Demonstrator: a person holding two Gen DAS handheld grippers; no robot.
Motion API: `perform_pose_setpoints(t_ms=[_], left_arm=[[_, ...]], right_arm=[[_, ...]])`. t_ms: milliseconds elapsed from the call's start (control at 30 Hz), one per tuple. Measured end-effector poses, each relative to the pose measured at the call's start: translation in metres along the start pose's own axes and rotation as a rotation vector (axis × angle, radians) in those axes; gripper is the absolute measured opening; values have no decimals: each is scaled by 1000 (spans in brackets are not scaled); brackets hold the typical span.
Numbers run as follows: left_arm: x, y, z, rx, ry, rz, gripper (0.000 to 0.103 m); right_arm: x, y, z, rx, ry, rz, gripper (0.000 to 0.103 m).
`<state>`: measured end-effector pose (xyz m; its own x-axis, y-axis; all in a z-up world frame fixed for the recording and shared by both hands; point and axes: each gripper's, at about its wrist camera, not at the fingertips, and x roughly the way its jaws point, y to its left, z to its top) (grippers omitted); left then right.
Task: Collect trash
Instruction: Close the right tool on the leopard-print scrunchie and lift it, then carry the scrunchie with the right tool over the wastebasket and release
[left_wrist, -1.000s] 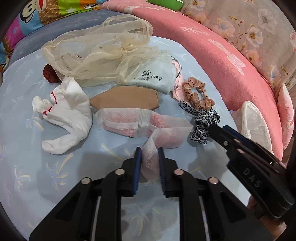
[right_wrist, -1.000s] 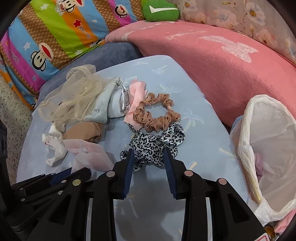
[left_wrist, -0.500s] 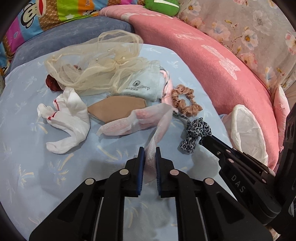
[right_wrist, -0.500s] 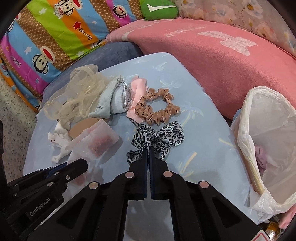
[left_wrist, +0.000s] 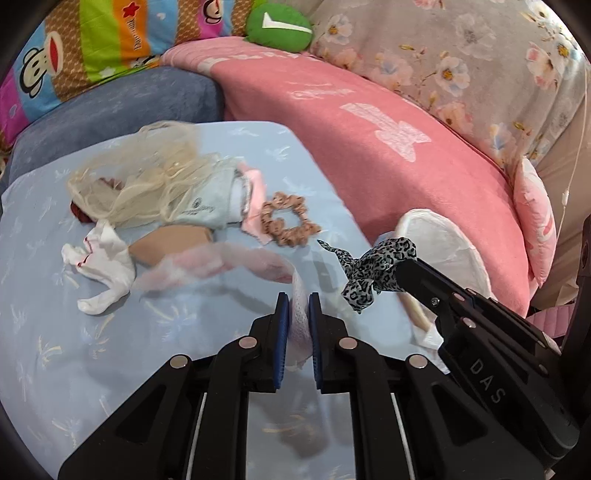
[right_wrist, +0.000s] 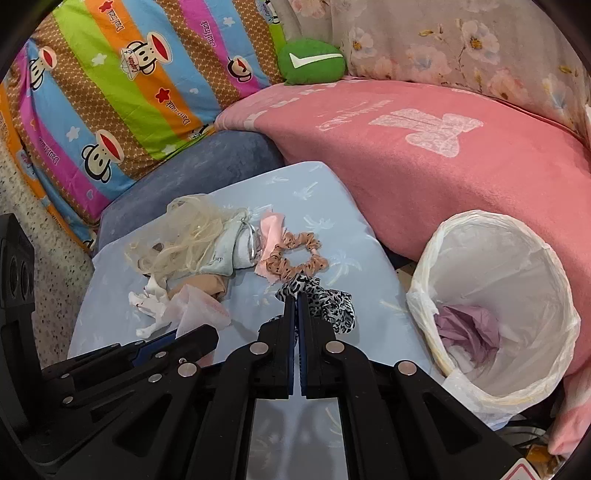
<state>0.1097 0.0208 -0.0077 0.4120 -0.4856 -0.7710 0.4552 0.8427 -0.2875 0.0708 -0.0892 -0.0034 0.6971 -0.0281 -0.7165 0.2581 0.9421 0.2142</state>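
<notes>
Right tongs (right_wrist: 295, 306): jaws pressed together, pinching the black-and-white leopard-print fabric bow scrunchie (right_wrist: 325, 301), which is hanging clear of the pale blue palm-printed bench cover (right_wrist: 332, 206); they have just been closing, with that scrunchie between them. Left tongs (left_wrist: 294, 308): nearly closed, gripping one end of the sheer white-and-pink gauze mesh strip (left_wrist: 221, 264), whose long axis is trailing away from the jaws to the upper left in the left wrist view, its far end seemingly resting on the bench. Both pairs are pointing steeply downward and sitting side by side, the left showing at the lower left of the right wrist view. Deciding relation: the round white plastic-lined waste bin (right_wrist: 436, 258) is standing just beside the bench's right edge, to the right of both tongs, mouth upward, with crumpled lilac paper (right_wrist: 469, 325) inside; the right hand is the nearer, so its scrunchie looks likely to go in first, the left having to cross farther with a long dangling strip that could snag or drag. Remaining on the bench, well ahead of the tongs: brown dotted ruffled scrunchie (right_wrist: 295, 258), pink cloth scrap (right_wrist: 271, 229), pale blue drawstring pouch (right_wrist: 229, 254), cream tulle netting (right_wrist: 184, 236), tan fabric piece (right_wrist: 203, 284), white crumpled sock (right_wrist: 151, 306).
</notes>
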Motion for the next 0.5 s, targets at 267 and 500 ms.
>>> perform_pose_setpoints(t_ms=[267, 500], left_arm=[[-5, -45, 9, 72, -30, -34, 11], [-6, -97, 19, 166, -54, -81, 11]], right_arm=[[-36, -41, 7, 59, -64, -37, 2], [-60, -86, 10, 123, -112, -85, 2]])
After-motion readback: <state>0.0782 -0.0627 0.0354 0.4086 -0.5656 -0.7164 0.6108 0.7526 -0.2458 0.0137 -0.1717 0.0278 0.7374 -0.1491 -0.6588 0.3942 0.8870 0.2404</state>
